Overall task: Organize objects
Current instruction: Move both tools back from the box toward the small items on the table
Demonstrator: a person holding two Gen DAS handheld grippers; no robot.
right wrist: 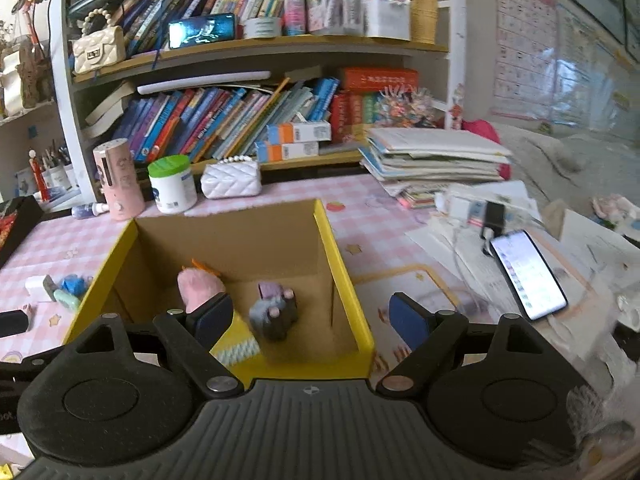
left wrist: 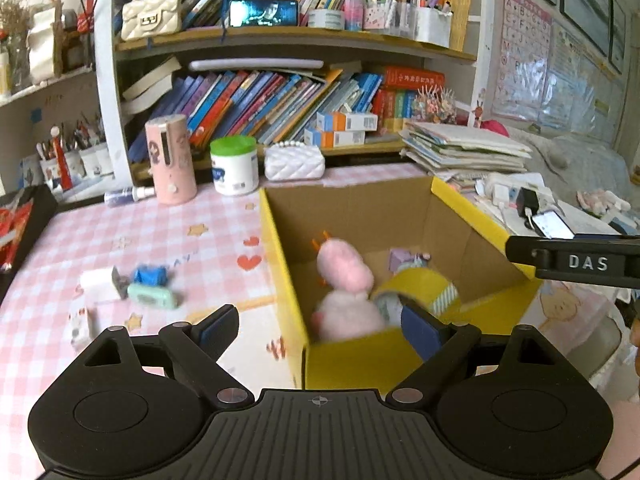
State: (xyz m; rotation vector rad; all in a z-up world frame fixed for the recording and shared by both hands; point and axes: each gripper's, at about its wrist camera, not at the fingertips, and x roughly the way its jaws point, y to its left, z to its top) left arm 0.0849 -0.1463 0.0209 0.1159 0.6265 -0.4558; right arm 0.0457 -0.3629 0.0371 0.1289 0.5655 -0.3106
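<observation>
Blurred pink plush [left wrist: 346, 292] in yellow box [left wrist: 280, 264]

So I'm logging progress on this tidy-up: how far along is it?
Partly done. The yellow box already holds the pink plush, a tape roll and a small grey-purple toy. Nothing is in hand: both the left tongs and the right tongs are open over the box. Left on the table: the white block, blue piece and mint item.
</observation>
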